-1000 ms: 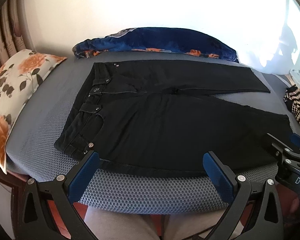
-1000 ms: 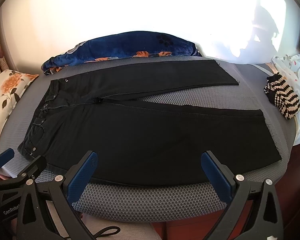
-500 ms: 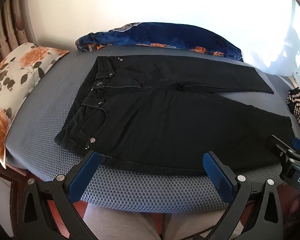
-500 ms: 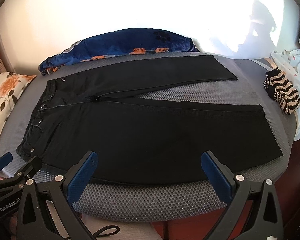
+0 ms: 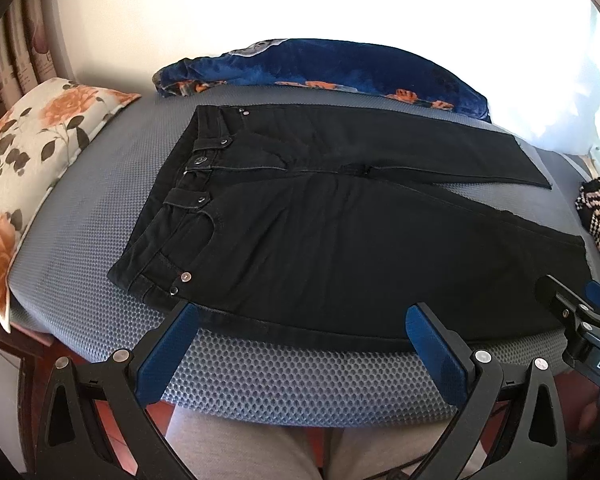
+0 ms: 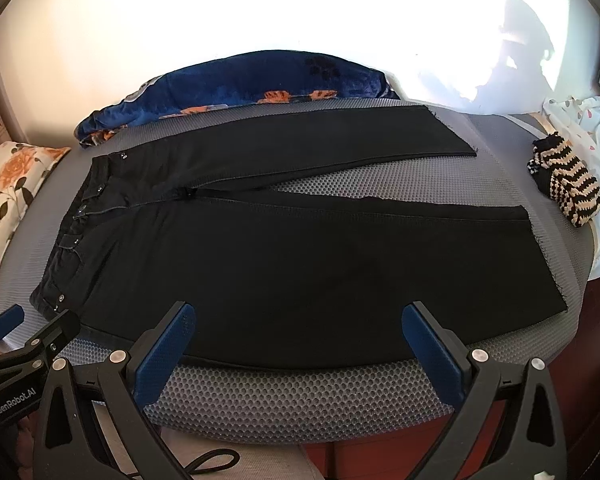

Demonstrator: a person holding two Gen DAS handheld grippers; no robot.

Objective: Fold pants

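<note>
Both claws spread wide, holding nothing: left claw [image 5: 300, 336] hovers at the near hem by the waistband end, right claw [image 6: 300, 336] at the near hem toward the cuff end. Pants [image 6: 284, 264] lie flat on the grey mesh cushion [image 6: 300, 396], just ahead of both, long axis running left-right, waistband [image 5: 180, 200] left, legs splayed right. Far leg [image 6: 300, 148] lies beyond, near the blue blanket [image 6: 252, 80]. I judge the near leg gets lifted over first.

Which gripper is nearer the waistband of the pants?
Left. The left gripper hovers at the waistband end; the right gripper sits farther along the near leg, toward the hem.
</note>
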